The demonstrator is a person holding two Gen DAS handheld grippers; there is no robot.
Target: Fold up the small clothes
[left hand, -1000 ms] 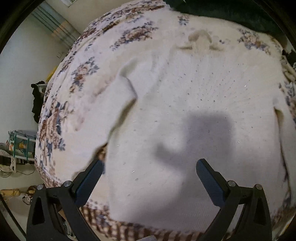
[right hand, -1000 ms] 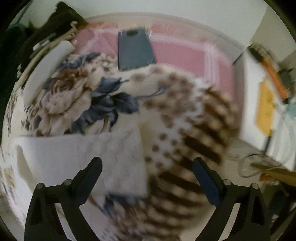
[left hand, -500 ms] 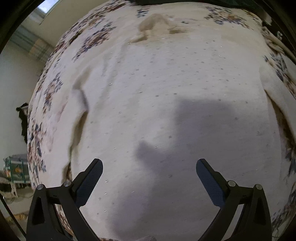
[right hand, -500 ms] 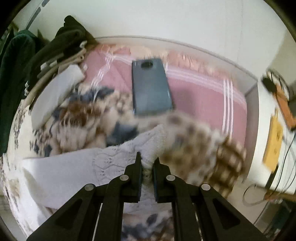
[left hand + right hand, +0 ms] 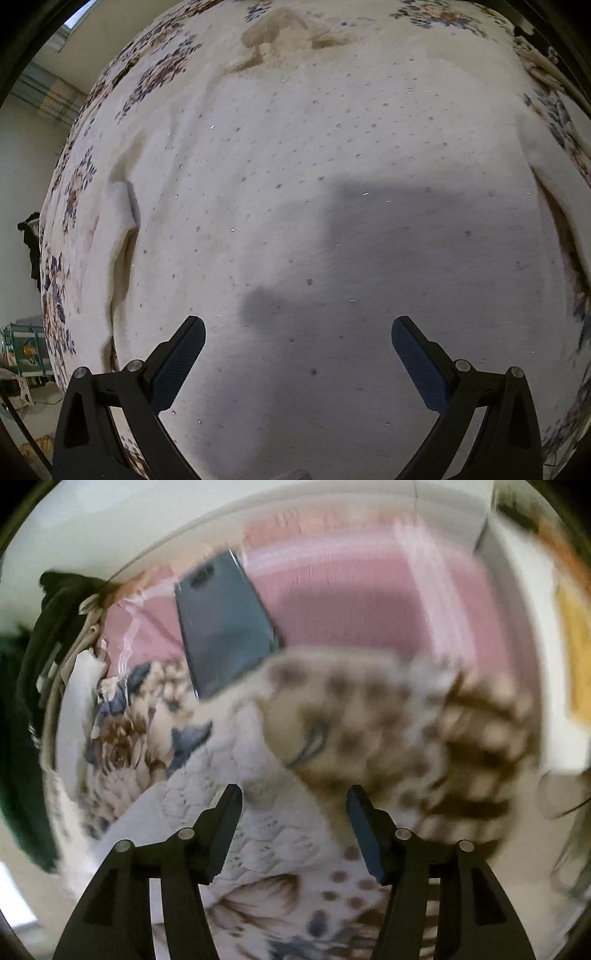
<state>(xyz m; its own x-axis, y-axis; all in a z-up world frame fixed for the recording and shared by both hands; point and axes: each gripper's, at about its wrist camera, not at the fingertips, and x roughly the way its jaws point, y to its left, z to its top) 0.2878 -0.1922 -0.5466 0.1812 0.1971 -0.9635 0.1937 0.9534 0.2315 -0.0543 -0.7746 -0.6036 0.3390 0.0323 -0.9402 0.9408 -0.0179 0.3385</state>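
- My left gripper (image 5: pixel 297 332) hangs wide apart, pointing steeply down over the sweater (image 5: pixel 332 221), with nothing between the jaws; only its shadow falls on the knit.
- My right gripper (image 5: pixel 293 805) is about half open. Its jaws have just been opening, and the lacy sweater edge (image 5: pixel 258 812) lies below and between them, with neither pad pressing on it as far as I can see. This view is blurred, so I cannot say if the cloth touches a pad.
- The sweater is spread flat on the floral bedspread (image 5: pixel 74 206), body filling the left view, one sleeve (image 5: pixel 122 236) folded beside it on the left of that view, the neckline (image 5: pixel 280 33) at the far end.
- I judge it light and very soft: a loose knit with tiny holes that will drape, stretch and sag from any single pinch, and could snag on a pad corner.
- I would pinch it at an edge or corner, hem or shoulder seam, where the knit is doubled and firmer. The flat middle gives the pads nothing to bite on.
- With two grips, the fold line should stay straight; with one, I expect it to bunch.
- Further off in the right view, a dark phone (image 5: pixel 225 624) lies on a pink cloth (image 5: pixel 369 602), well clear of the sweater.
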